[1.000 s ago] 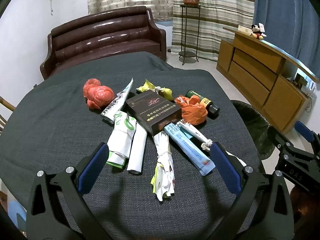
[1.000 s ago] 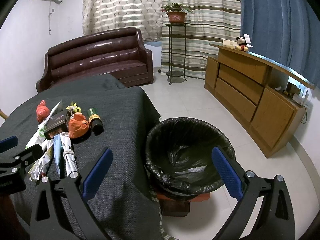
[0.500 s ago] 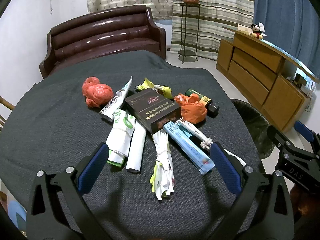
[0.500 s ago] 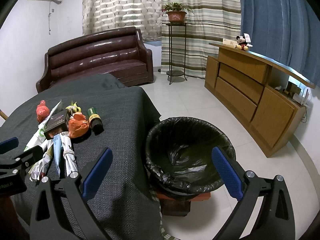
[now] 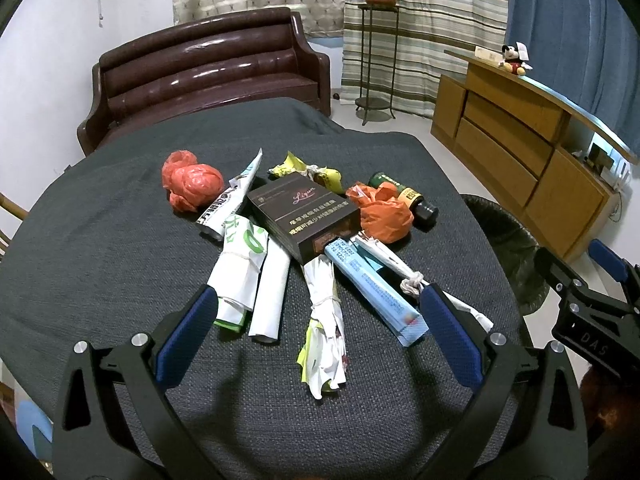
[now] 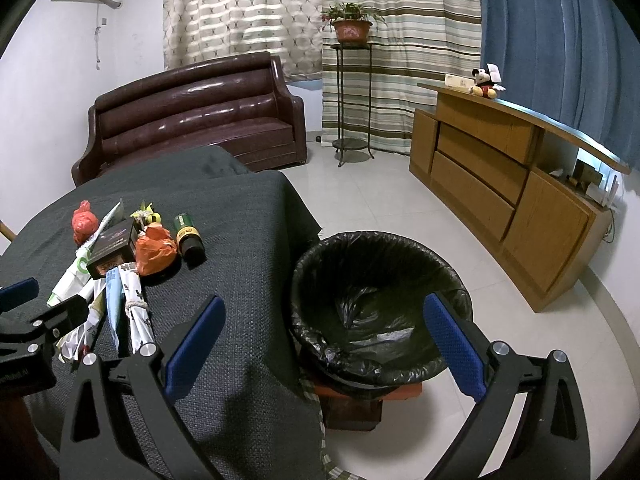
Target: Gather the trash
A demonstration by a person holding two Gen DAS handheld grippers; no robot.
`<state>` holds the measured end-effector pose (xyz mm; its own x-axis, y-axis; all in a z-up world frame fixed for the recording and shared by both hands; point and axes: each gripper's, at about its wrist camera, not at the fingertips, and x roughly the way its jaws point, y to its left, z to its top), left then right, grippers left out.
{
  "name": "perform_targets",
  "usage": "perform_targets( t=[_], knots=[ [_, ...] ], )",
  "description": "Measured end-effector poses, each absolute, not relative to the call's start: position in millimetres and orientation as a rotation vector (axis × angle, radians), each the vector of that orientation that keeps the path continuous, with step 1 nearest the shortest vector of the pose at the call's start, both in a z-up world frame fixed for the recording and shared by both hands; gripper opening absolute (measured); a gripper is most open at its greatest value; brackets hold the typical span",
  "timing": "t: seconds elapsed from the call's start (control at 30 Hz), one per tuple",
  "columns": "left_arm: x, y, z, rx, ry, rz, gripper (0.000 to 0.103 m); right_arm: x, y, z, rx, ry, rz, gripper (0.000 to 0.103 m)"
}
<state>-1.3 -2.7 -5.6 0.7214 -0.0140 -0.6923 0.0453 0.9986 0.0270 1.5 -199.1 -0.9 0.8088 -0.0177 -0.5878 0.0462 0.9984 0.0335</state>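
Note:
A heap of trash lies on the dark grey tablecloth (image 5: 100,248): a dark brown box (image 5: 303,216), a red crumpled bag (image 5: 192,182), an orange bag (image 5: 384,214), a small dark bottle (image 5: 404,196), rolled white papers (image 5: 244,272), a tied paper bundle (image 5: 326,320) and a blue tube box (image 5: 372,288). My left gripper (image 5: 318,316) hovers open just in front of the heap, holding nothing. My right gripper (image 6: 320,328) is open and empty, above the table's right edge near the black-lined bin (image 6: 380,304).
A brown leather sofa (image 5: 208,72) stands behind the table. A wooden sideboard (image 6: 512,184) runs along the right wall, and a plant stand (image 6: 352,96) is by the curtains. Tiled floor lies around the bin.
My left gripper has crept slightly forward toward the trash heap. The right gripper has barely moved.

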Motion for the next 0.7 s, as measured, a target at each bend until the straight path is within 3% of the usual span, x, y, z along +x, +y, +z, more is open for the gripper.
perform_targets(
  t=[0.7],
  knots=[
    [-5, -6, -11, 0.045, 0.771, -0.04, 0.099, 0, -197, -12, 0.056, 0.636, -0.032, 0.097]
  ],
)
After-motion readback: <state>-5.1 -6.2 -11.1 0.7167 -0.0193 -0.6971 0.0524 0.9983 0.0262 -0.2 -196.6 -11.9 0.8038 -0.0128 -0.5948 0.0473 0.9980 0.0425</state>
